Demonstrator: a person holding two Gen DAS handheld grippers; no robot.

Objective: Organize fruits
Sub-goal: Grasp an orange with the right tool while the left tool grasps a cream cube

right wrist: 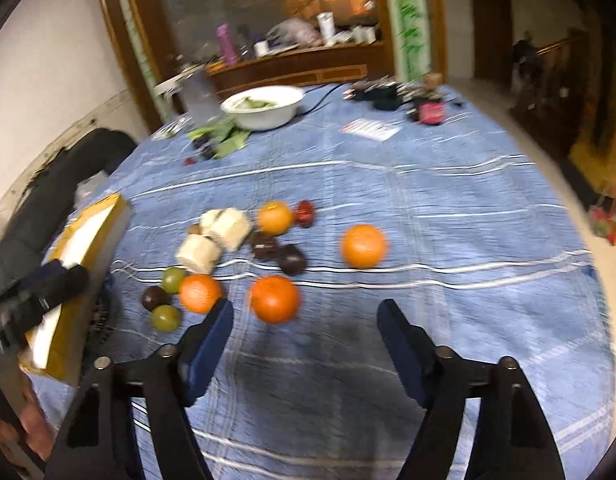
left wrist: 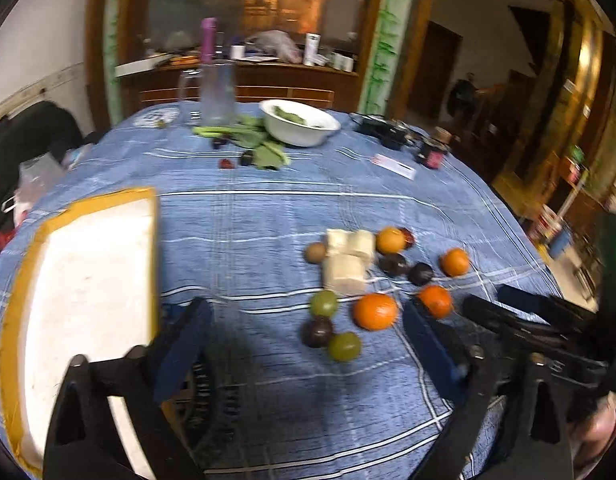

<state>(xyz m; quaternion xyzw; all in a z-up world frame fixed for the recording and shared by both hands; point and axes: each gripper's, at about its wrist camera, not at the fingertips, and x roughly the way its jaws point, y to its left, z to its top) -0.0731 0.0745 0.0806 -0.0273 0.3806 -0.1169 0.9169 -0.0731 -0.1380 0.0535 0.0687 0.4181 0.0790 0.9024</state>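
Note:
Loose fruit lies on the blue striped tablecloth: oranges [left wrist: 375, 311] [right wrist: 274, 299], green fruits [left wrist: 323, 303], dark plums [left wrist: 317, 332] and a brown kiwi [left wrist: 315, 252], grouped around white foam blocks [left wrist: 344, 264]. At the left sits a white tray with a yellow rim [left wrist: 108, 196] [right wrist: 104, 220]. My left gripper [left wrist: 306, 308] is open above the cloth, just short of the green fruits, touching nothing. My right gripper [right wrist: 306, 308] is open too, and the nearest orange lies just beyond its tips, untouched. Each gripper shows at the edge of the other's view [left wrist: 488, 300] [right wrist: 56, 276].
At the far side stand a white bowl [left wrist: 300, 122] holding greens, a clear bottle [left wrist: 216, 96], leafy stalks [left wrist: 252, 140], a card [left wrist: 394, 166], a small jar [left wrist: 432, 156] and black cables [right wrist: 380, 92]. The round table's edge curves away on the right, and a dark bag [right wrist: 68, 160] lies beyond the left edge.

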